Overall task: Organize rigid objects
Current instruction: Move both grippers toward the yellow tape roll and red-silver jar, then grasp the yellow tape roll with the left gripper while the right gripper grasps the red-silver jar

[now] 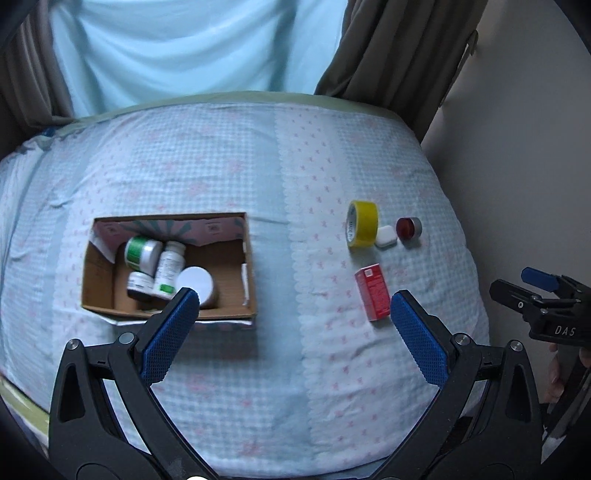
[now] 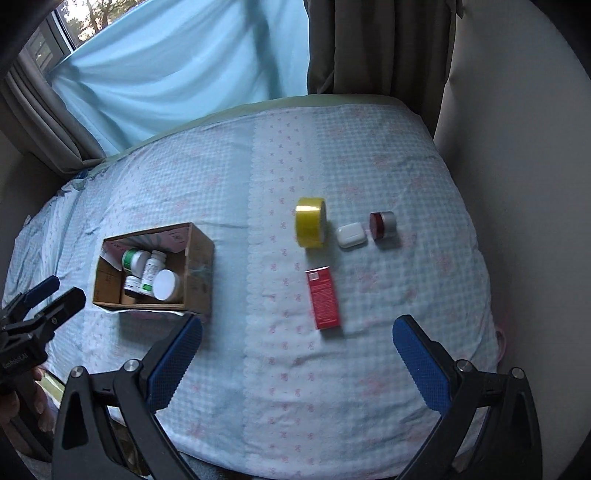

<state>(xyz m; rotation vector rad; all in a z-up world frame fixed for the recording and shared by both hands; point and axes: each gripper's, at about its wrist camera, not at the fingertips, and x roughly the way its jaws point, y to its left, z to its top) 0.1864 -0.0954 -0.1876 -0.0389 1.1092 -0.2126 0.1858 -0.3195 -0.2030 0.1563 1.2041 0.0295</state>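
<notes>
Both claws spread, empty: left gripper (image 1: pixel 294 301), right gripper (image 2: pixel 297 328). Red carton (image 2: pixel 324 298) right of box (image 2: pixel 201 258); tape (image 2: pixel 311 221) beyond carton.

On the bed (image 2: pixel 369 369), the box (image 2: pixel 199 258) holding bottles (image 2: pixel 153 273) lies left; tape roll (image 2: pixel 311 221), earbud case (image 2: pixel 351 235) and jar (image 2: pixel 383 225) line up right, carton (image 2: pixel 324 299) nearer.

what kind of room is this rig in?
Most likely a bedroom. The work surface is a bed under a checked, bow-print quilt, with curtains behind it and a window at the far left. A cardboard box of bottles and a yellow tape roll sit on the quilt.
</notes>
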